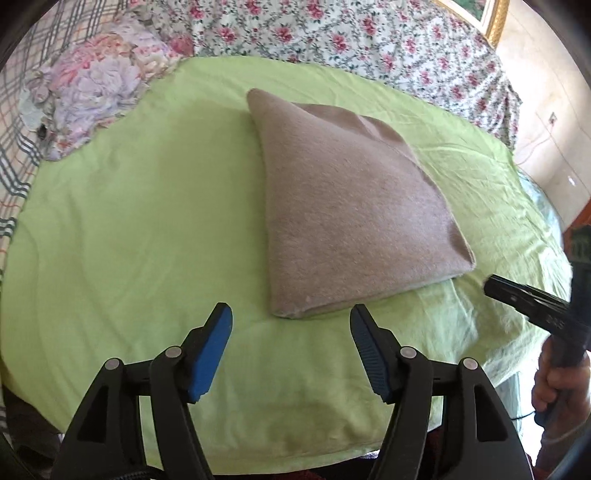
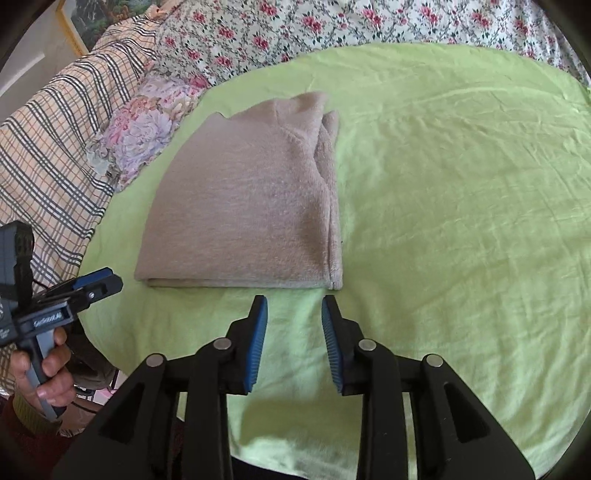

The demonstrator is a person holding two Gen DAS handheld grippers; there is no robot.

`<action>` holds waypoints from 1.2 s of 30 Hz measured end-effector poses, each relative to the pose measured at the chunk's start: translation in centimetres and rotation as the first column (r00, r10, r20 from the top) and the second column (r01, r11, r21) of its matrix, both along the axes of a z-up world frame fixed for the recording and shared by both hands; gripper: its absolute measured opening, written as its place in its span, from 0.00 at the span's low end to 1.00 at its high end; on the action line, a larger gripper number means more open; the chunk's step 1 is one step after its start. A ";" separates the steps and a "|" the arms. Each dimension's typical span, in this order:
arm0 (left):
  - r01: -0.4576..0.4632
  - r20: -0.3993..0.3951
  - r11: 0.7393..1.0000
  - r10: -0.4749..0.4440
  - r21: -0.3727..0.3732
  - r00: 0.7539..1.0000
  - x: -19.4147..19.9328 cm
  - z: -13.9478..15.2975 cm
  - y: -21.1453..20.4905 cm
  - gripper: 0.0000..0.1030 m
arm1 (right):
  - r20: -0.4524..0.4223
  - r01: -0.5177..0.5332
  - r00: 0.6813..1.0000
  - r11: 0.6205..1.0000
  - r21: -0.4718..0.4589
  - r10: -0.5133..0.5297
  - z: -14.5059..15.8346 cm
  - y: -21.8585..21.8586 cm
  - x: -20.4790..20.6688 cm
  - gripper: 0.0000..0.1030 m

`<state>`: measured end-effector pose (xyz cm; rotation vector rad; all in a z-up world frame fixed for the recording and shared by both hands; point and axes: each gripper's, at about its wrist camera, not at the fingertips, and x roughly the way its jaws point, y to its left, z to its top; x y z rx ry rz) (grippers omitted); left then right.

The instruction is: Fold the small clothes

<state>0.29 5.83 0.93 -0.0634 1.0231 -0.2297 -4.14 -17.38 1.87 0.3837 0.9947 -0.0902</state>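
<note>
Left wrist view: the left gripper (image 1: 291,317) hangs with its blue-padded jaws spread wide and nothing between them, just short of the near corner of the folded grey garment (image 1: 343,206). The garment lies flat on the green sheet (image 1: 129,221), folded into a thick, roughly square stack. At the right edge the right gripper (image 1: 517,299) pokes in, gripped by the right hand (image 1: 554,384). From the right wrist, the right gripper (image 2: 294,306) also stands parted, somewhat narrower, holding nothing, just before the garment's (image 2: 243,199) near folded edge and apart from it. The left hand (image 2: 44,373) grips the left gripper (image 2: 98,282) low at the left. Beyond the sheet (image 2: 461,221) lie a floral pillow (image 2: 147,125), a plaid blanket (image 2: 51,147) and a rose-print bedcover (image 2: 332,26).
</note>
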 end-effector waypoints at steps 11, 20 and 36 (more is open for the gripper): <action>-0.051 0.071 0.971 0.035 0.234 0.997 -0.5 1.5 -1.0 0.80 | 0.013 -0.060 0.998 0.997 -0.046 0.061 0.8 2.0 0.3 0.59; -0.061 0.051 0.966 0.050 0.251 0.997 -0.1 0.7 0.0 0.80 | -0.002 -0.114 0.993 0.991 -0.072 0.114 0.8 3.2 1.3 0.63; -0.064 0.113 0.972 0.039 0.228 0.993 3.1 2.7 -0.9 0.81 | 0.046 -0.138 0.988 0.983 -0.119 0.144 2.7 2.1 5.6 0.66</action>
